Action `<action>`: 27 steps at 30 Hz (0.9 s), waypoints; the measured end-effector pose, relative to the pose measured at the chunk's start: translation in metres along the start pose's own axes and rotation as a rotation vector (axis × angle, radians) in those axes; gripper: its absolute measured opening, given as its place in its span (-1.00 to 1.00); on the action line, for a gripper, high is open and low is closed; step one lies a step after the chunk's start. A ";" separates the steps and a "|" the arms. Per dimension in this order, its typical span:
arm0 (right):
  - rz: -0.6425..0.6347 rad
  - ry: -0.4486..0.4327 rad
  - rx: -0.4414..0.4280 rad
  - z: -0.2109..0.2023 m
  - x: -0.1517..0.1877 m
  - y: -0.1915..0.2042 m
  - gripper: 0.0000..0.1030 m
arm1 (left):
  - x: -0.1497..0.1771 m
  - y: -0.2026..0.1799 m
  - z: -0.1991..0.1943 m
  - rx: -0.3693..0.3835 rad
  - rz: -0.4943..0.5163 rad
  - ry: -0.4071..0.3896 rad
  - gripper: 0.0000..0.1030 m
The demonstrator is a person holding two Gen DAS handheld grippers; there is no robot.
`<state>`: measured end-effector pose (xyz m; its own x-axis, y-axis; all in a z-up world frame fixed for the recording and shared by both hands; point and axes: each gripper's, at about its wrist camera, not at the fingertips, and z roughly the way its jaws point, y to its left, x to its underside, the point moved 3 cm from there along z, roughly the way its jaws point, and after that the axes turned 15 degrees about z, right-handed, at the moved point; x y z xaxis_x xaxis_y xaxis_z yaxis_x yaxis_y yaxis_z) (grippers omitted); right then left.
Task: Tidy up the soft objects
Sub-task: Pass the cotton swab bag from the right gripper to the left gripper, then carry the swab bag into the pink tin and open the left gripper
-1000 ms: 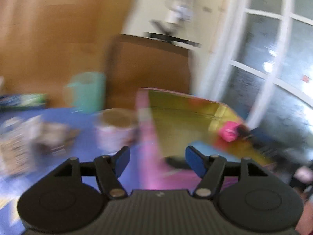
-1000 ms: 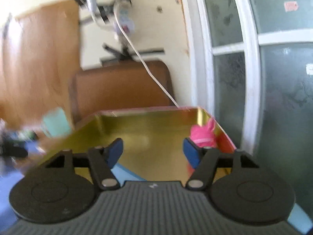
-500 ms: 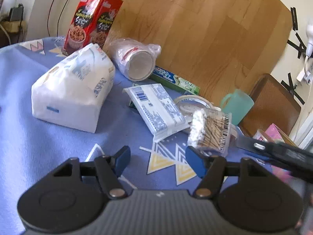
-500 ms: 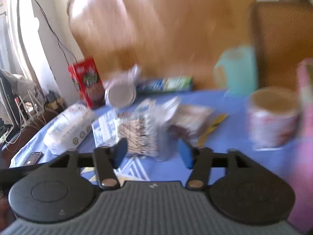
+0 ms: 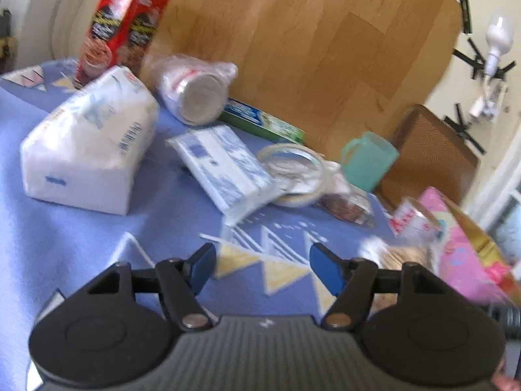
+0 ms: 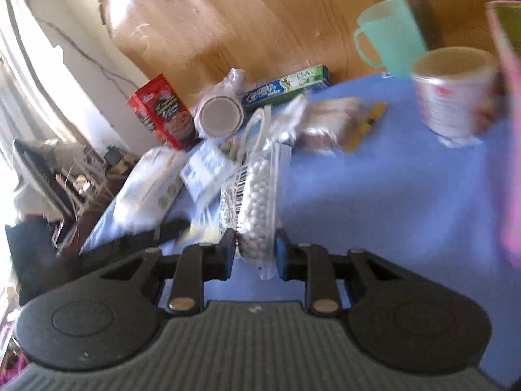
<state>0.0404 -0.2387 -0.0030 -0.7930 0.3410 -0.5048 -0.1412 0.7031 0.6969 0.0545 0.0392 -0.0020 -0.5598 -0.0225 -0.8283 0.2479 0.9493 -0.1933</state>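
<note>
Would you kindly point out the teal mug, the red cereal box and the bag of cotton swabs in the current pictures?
teal mug [image 6: 389, 37]: right wrist view, on its outer side wall.
red cereal box [image 5: 122, 29]: left wrist view, on its printed front face.
bag of cotton swabs [image 6: 257, 195]: right wrist view, on the row of white tips.

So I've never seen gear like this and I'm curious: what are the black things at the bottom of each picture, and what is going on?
They are two handheld grippers, one in each of a person's hands, each with a camera looking along its fingers. In the left picture, the left gripper is open and empty over a blue patterned tablecloth holding a white soft tissue pack, a red cereal box and a mint plastic cup. In the right picture, the right gripper is closing on a clear bag of cotton swabs.
</note>
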 end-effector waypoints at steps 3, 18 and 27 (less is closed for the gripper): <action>-0.096 -0.110 0.116 -0.035 0.023 -0.003 0.21 | -0.002 -0.022 -0.006 0.103 0.025 0.014 0.27; -0.448 -0.154 0.268 -0.009 0.044 0.019 -0.10 | -0.005 -0.134 0.030 0.216 0.272 0.177 -0.10; -0.424 -0.525 0.347 -0.109 0.004 0.002 -0.11 | -0.060 -0.245 0.020 0.368 0.485 -0.008 -0.06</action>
<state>-0.0274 -0.3037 0.0518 -0.3143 0.1891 -0.9303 -0.1080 0.9665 0.2329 0.0439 -0.1983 0.0846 -0.3087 0.3819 -0.8711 0.7312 0.6810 0.0394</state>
